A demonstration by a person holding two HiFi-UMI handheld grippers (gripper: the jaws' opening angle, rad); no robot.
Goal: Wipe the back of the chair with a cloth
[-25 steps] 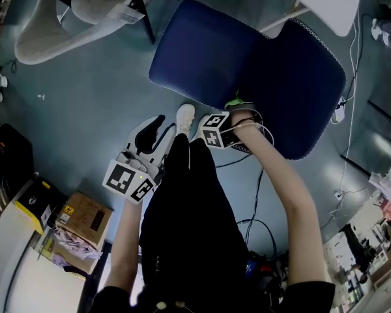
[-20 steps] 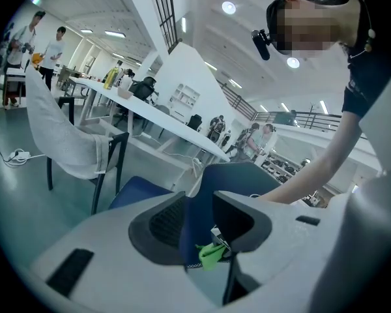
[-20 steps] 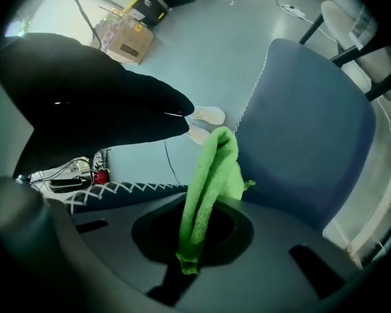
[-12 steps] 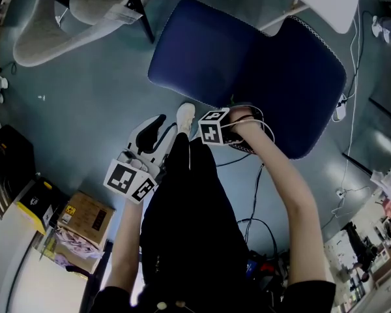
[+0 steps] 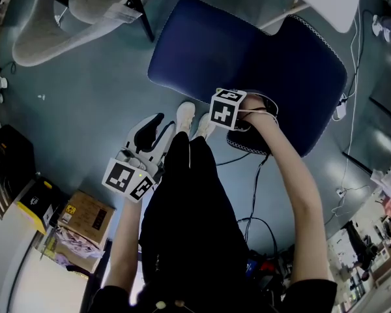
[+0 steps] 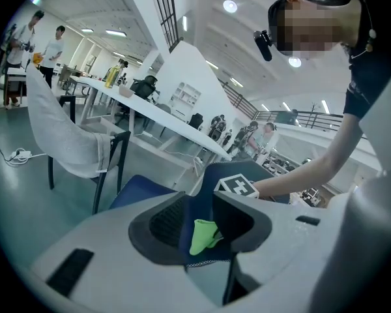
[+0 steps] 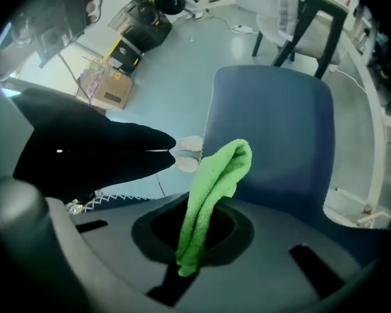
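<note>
— Since the job turns on the chair [image 5: 247, 64], where does the cloth stand against it?

— Item 1. The green cloth [image 7: 218, 175] is pinched in the right gripper [image 7: 189, 256], whose jaws are pressed together on its lower end. Its long axis runs out along the jaws, and the free end folds over toward the chair back [image 7: 274, 122], which fills the right gripper view straight ahead. Cloth and chair back overlap there, but contact cannot be confirmed.

— And from the head view?

— The right gripper sits at the stitched rim of the chair back, on the side nearest the person. The cloth itself is not visible from above.

— The other tool?

— Item 2. The left gripper [image 5: 155, 128] hangs well apart from the chair, off its near side and beside the person's leg [image 5: 189, 194]. Its jaws are spread with nothing between them. Only the distant cloth and chair show through the gap.

— Assessment?

— The right hand is much the nearer of the 2 and carries the only cloth. In my judgement the wipe is at or near its start. The next stroke calls for pressing the free end forward onto the chair back, then drawing it across. 1 risk noted: folded this narrow, the cloth would cover only a thin strip per pass.
</note>
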